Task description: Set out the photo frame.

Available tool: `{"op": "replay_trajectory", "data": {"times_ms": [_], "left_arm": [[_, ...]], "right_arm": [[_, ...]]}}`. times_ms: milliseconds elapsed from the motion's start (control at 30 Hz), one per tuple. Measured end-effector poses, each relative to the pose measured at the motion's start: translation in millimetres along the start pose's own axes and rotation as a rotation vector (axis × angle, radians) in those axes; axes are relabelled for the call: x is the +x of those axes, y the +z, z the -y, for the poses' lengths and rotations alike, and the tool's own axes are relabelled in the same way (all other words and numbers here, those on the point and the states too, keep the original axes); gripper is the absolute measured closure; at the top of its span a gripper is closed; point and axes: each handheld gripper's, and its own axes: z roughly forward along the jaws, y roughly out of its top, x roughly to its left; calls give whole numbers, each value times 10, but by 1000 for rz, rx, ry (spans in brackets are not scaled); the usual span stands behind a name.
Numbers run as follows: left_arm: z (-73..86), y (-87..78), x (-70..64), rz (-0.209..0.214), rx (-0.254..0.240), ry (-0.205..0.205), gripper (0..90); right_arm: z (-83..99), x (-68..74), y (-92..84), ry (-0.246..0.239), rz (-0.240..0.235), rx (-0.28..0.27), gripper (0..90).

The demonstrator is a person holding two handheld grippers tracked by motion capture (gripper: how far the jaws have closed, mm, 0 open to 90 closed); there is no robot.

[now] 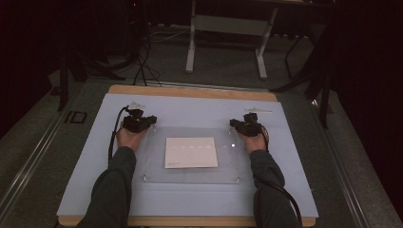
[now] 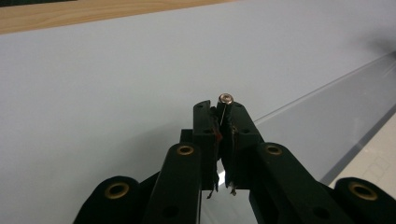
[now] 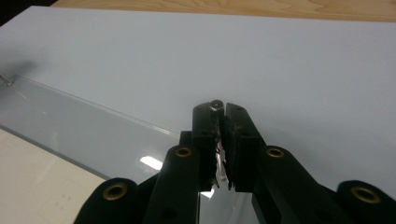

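Note:
A clear plastic plate [image 1: 157, 166] lies on the blue mat [image 1: 199, 107] with a white printed sheet [image 1: 191, 152] at its middle. My left gripper [image 1: 146, 121] sits at the plate's far left corner. In the left gripper view its jaws [image 2: 226, 112] are shut on a small silver screw [image 2: 226, 98] that stands at the plate's edge [image 2: 327, 86]. My right gripper [image 1: 237, 125] sits at the far right corner, and its jaws [image 3: 219, 112] are shut on a dark-headed screw [image 3: 215, 103] beside the plate [image 3: 84, 126].
Small screws [image 1: 144, 178] [image 1: 238, 179] stand at the plate's two near corners. Two small pale items [image 1: 136, 104] [image 1: 258, 110] lie on the mat beyond the grippers. The wooden tabletop [image 1: 190, 91] rims the mat. A white table frame [image 1: 228, 28] stands on the floor behind.

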Motion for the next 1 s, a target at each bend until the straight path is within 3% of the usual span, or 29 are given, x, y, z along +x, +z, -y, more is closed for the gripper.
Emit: {"op": "replay_trajectory", "data": {"times_ms": [433, 767, 900, 1000], "left_arm": [[-68, 59, 31, -3, 32, -30, 851], [-97, 106, 47, -15, 28, -87, 851], [-109, 123, 56, -19, 32, -103, 849], [-133, 135, 42, -36, 46, -93, 846]], "right_arm": [[-53, -32, 67, 45, 0, 16, 839], [-103, -40, 135, 85, 20, 25, 845], [-126, -44, 164, 124, 29, 31, 843], [-146, -50, 180, 151, 34, 41, 843]]}}
